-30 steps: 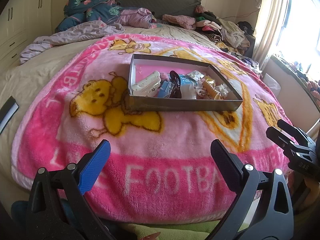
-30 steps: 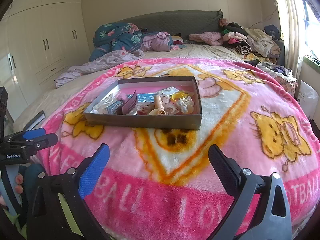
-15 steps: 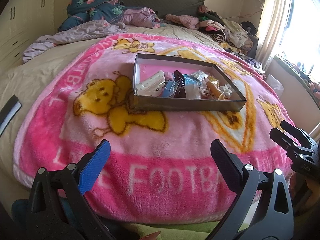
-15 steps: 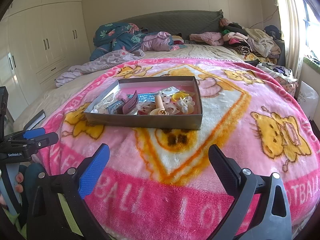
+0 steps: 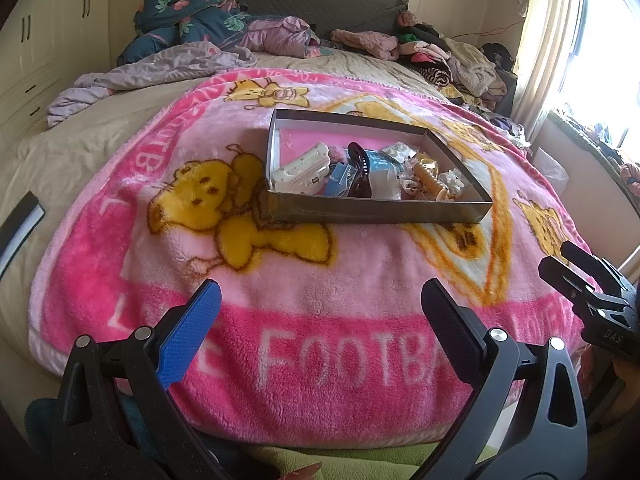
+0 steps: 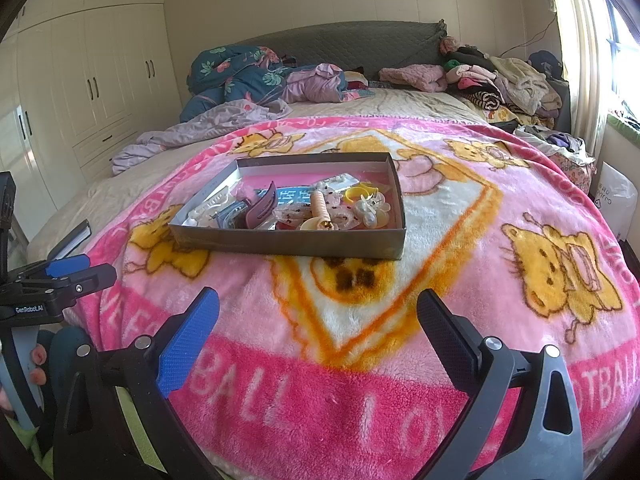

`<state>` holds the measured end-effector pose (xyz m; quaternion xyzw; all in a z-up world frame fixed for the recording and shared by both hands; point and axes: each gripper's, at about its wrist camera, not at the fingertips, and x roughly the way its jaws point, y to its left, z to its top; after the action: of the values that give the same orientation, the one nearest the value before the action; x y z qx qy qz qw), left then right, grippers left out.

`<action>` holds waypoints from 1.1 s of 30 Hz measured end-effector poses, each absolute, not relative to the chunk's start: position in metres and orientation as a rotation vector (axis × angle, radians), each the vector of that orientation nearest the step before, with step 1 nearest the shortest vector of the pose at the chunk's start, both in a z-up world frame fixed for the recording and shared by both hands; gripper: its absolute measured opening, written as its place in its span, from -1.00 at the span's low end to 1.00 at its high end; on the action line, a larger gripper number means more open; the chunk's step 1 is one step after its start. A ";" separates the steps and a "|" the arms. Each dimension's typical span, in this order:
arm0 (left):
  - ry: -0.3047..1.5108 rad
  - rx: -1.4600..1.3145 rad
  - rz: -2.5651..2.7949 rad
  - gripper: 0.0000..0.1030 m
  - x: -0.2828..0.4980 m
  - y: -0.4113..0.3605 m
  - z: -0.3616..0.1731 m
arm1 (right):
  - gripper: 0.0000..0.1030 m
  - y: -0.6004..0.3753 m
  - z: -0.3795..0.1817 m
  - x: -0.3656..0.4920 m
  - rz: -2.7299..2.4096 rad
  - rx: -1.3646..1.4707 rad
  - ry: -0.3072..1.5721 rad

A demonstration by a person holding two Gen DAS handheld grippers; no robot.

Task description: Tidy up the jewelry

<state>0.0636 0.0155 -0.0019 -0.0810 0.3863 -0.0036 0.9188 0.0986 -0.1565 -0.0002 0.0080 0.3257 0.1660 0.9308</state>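
Box: shallow grey cardboard box (image 5: 376,210) with a pink floor, standing on the pink cartoon blanket (image 5: 304,292) at about 12 o'clock from both grippers, well apart from each.
Contents: all the small pieces in sight lie inside the box, heaped along its near wall; the far half of the floor is bare.
Named pieces: white toothed hair clip (image 5: 302,168) at the 9 o'clock end; dark claw clip (image 5: 360,172) near the middle; peach ribbed clip (image 6: 320,206); yellow ring (image 6: 362,192); white flower pieces (image 6: 372,208) toward the 3 o'clock end.
Sorting: the pieces overlap in one mixed pile with no dividers or groups visible; what is jewelry and what is hair ware is too small to tell in part.
Stage: nothing lies loose on the blanket around the box. This fits either a gathered pile awaiting sorting or pieces collected off the bed into the box.
Left gripper (image 5: 320,320): held low at the foot of the bed, pointing toward the box; jaws wide apart, holding nothing.
Right gripper (image 6: 318,326): same low level, at 3 o'clock of the left one; jaws wide apart, nothing between them.
Person: fingertips (image 6: 38,364) on the left gripper's handle, in the right wrist view only.
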 end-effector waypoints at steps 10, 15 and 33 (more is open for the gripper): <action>0.796 -0.166 -0.005 0.78 0.064 0.016 -0.002 | 0.87 -0.156 0.000 0.098 0.339 0.014 0.665; 0.796 -0.164 -0.004 0.78 0.063 0.015 -0.002 | 0.87 -0.156 -0.001 0.098 0.339 0.013 0.668; 0.810 -0.186 0.023 0.78 0.069 0.022 -0.009 | 0.87 -0.156 0.000 0.100 0.332 0.016 0.667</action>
<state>0.0689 0.0215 -0.0094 -0.0905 0.3936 0.0114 0.9148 0.1003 -0.1559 -0.0004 0.0077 0.3258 0.1620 0.9314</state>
